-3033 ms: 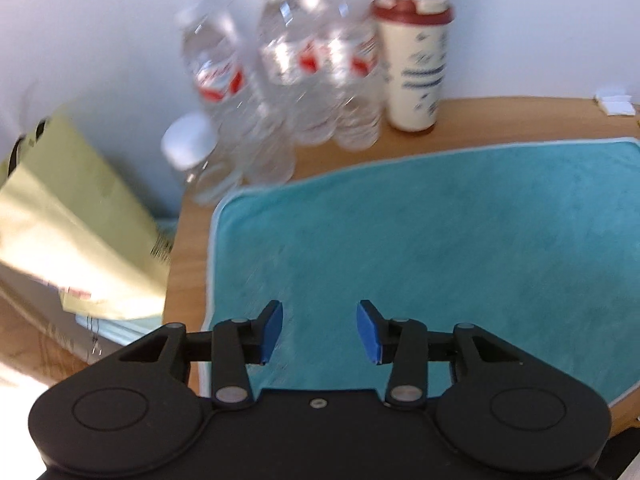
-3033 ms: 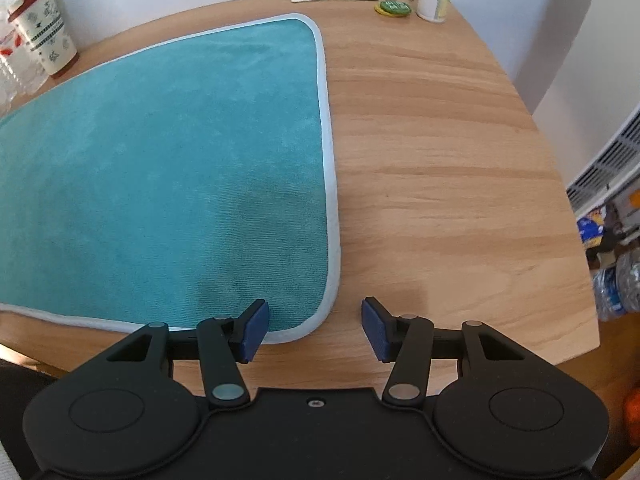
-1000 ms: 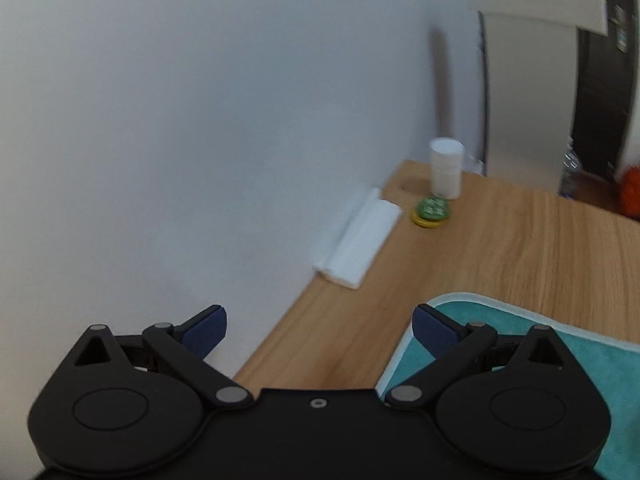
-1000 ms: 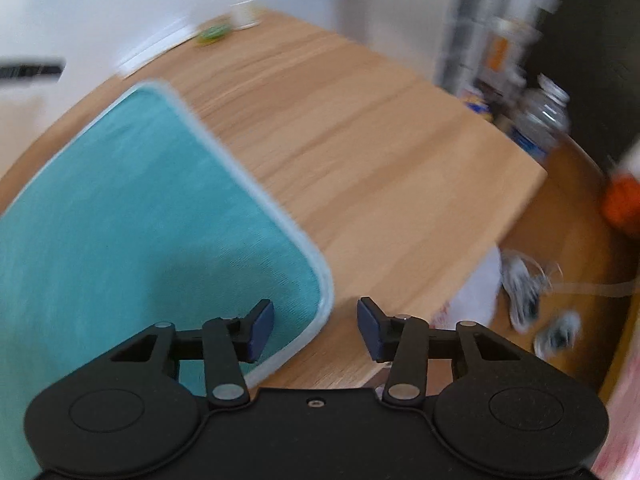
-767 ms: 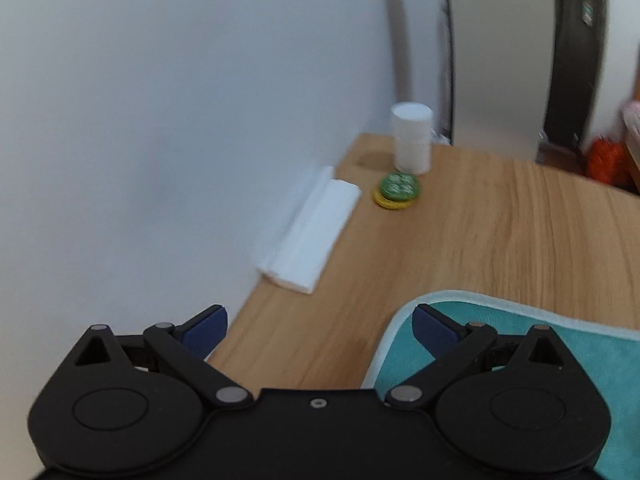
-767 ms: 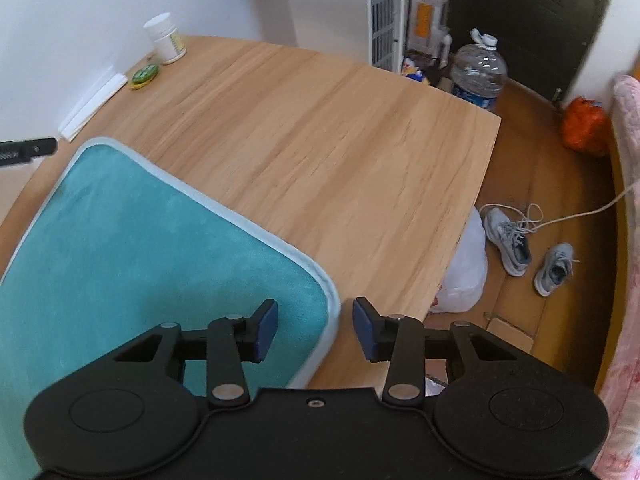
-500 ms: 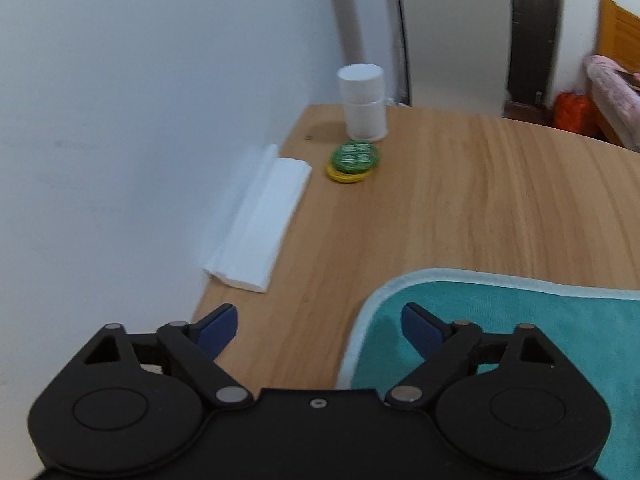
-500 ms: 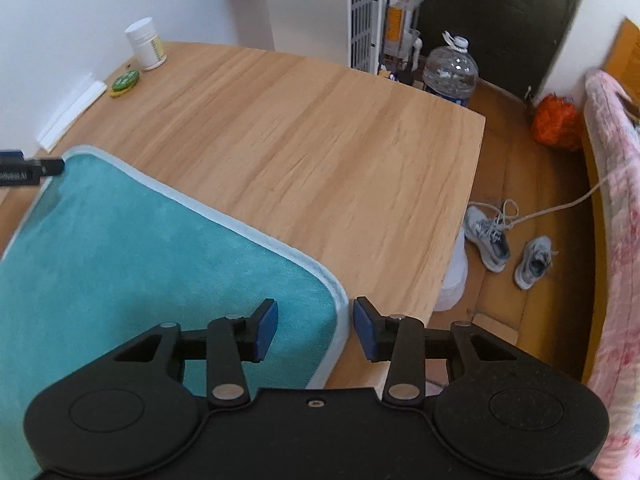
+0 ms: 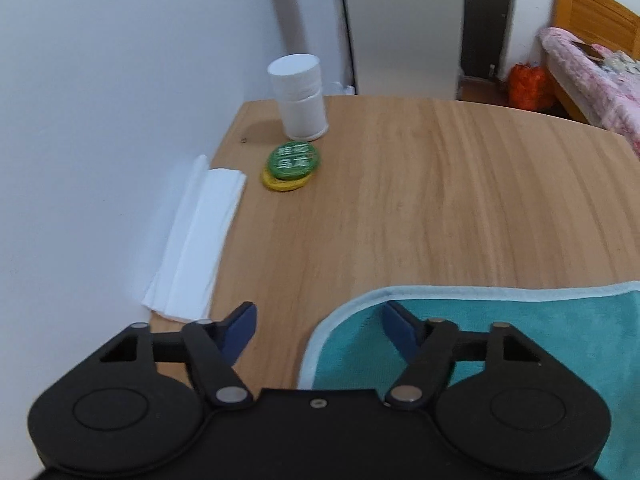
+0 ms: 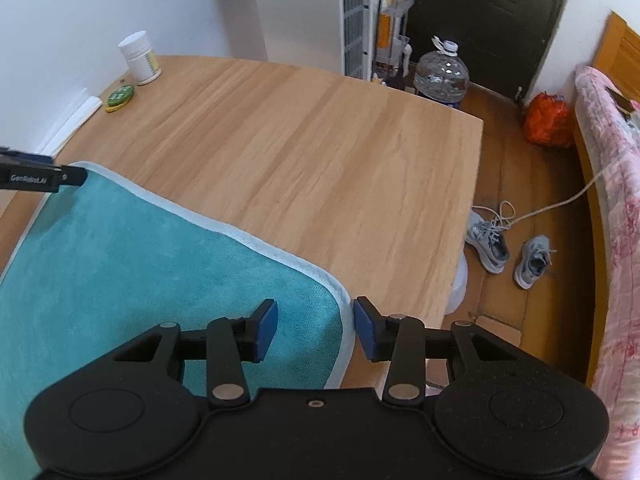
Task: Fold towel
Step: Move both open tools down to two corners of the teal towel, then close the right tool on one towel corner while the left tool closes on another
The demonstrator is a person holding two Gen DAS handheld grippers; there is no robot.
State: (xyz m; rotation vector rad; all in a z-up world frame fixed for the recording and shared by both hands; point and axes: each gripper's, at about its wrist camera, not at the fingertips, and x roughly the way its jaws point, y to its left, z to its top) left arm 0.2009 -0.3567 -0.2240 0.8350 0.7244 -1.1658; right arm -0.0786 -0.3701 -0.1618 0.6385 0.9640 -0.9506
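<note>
Nearest the left wrist camera, the left gripper (image 9: 318, 330) has its blue-padded fingers spread wide apart, straddling a rounded corner of the teal towel (image 9: 520, 340); one pad sits over the cloth, the other over bare wood, and whether either touches is unclear. On the right side, the right gripper (image 10: 316, 330) also has its fingers apart, though more narrowly, set to either side of another rounded towel corner close to the table's front edge. The towel lies flat and unfolded on the wooden table (image 10: 320, 152), its pale trim showing along the edges. In the right wrist view, the tip of the left gripper appears as a black bar at the towel's far corner. Farther along the table, against the white wall, lies a folded white tissue stack (image 9: 196, 248). Beyond it rests a green round tin (image 9: 294, 162) on a yellow one, then a white plastic bottle (image 9: 300, 98) standing upright by the table's far corner. Past the table, on the floor, are grey sneakers (image 10: 490, 242), a large water jug (image 10: 440, 74) and an orange bag (image 10: 548, 120), with a pink bedspread at the right.
</note>
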